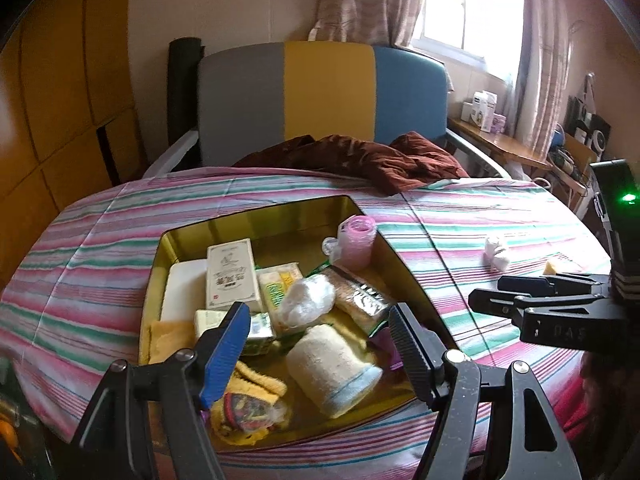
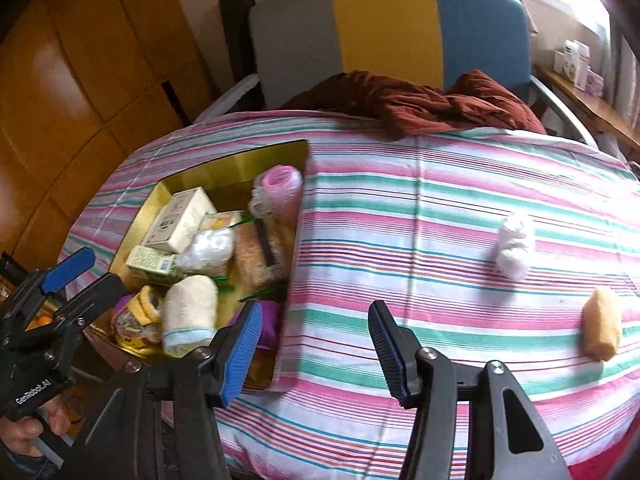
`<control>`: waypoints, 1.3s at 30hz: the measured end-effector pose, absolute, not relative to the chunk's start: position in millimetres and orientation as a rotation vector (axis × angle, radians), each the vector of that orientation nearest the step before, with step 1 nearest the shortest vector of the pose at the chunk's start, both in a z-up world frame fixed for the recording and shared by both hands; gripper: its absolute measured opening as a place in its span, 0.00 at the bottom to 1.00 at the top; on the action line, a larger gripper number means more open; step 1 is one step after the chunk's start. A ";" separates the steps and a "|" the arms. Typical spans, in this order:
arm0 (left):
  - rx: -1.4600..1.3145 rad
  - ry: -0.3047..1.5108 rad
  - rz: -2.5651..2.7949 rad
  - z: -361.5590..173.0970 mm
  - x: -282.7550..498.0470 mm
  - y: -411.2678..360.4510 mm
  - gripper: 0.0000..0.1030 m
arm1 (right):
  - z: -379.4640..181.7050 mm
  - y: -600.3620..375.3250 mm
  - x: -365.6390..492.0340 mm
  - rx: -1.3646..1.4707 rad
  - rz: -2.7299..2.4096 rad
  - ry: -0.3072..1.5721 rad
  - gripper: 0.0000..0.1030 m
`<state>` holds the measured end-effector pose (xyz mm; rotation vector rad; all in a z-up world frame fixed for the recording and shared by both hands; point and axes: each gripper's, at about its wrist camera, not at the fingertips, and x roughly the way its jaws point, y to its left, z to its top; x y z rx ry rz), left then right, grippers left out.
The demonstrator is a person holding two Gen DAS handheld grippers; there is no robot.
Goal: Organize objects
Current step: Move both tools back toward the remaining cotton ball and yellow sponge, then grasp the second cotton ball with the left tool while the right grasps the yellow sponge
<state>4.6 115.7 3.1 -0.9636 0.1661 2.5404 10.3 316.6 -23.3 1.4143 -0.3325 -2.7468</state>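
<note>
A gold tin box (image 1: 280,212) (image 2: 224,164) sits on the striped table and holds several items: a cream rolled towel (image 1: 332,364) (image 2: 188,312), a white carton (image 1: 232,276), a pink jar (image 1: 356,240) (image 2: 280,188), a plastic-wrapped white bundle (image 1: 308,300). My left gripper (image 1: 318,344) is open and empty above the box's near end. My right gripper (image 2: 314,344) is open and empty over the cloth beside the box; it also shows in the left wrist view (image 1: 520,300). A white wrapped bundle (image 2: 514,246) (image 1: 496,254) and a yellow roll (image 2: 602,328) lie loose on the cloth.
A brown garment (image 2: 420,104) lies at the table's far edge before a grey, yellow and blue chair (image 1: 324,96). A wooden cabinet (image 1: 60,80) stands left. A shelf with boxes (image 1: 484,112) runs under the window at right.
</note>
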 end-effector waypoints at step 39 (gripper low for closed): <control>-1.065 0.290 2.136 -14.4 -27.1 316.6 0.74 | -87.9 589.3 49.2 1.919 -2.910 -1.094 0.55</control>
